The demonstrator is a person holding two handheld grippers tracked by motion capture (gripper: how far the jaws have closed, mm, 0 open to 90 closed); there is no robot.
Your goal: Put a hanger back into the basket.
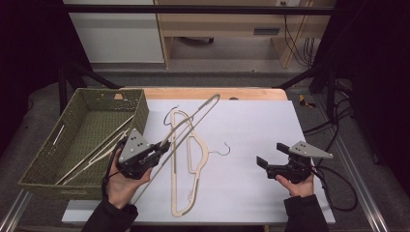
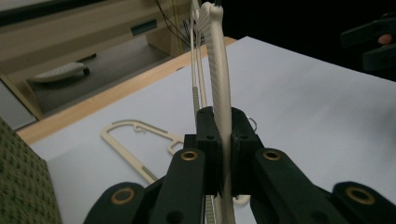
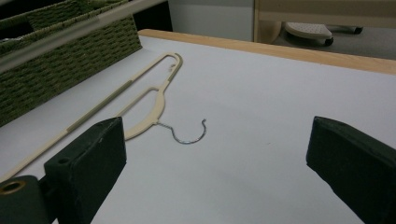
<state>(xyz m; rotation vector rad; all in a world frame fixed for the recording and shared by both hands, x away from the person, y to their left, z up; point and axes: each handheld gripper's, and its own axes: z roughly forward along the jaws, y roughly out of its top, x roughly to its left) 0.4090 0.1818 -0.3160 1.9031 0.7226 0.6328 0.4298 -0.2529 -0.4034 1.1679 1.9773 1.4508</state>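
**Left tongs have one hanger up in the air, right tongs just waiting**

So the left tongs (image 1: 162, 147) are pinching the bar of a cream plastic clothes hanger (image 1: 193, 118), jaws pressed tight on either side of it in the left gripper view. The hanger is lifted and tilted, its far end up over the back of the bench and its near end slanting down toward the person. My guess is it's held by the straight bar because that's the easiest bit to clamp, and it's headed for the basket right beside it.

The right tongs (image 1: 270, 154) are spread wide, holding nothing, hovering over bare bench well away from the action. Probably just parked out of the way.

A second cream plastic hanger with a thin metal hook (image 1: 191, 164) lies flat in the middle of the bench, hook pointing toward the right tongs.

The green woven rectangular basket (image 1: 46, 157) sits at the left edge and already has a few pale hangers in it.

The bench (image 1: 251, 125) has a white top with a wooden strip along the back. Behind it there's light wooden furniture, some dangling cables and a grey floor; the sides are dark.
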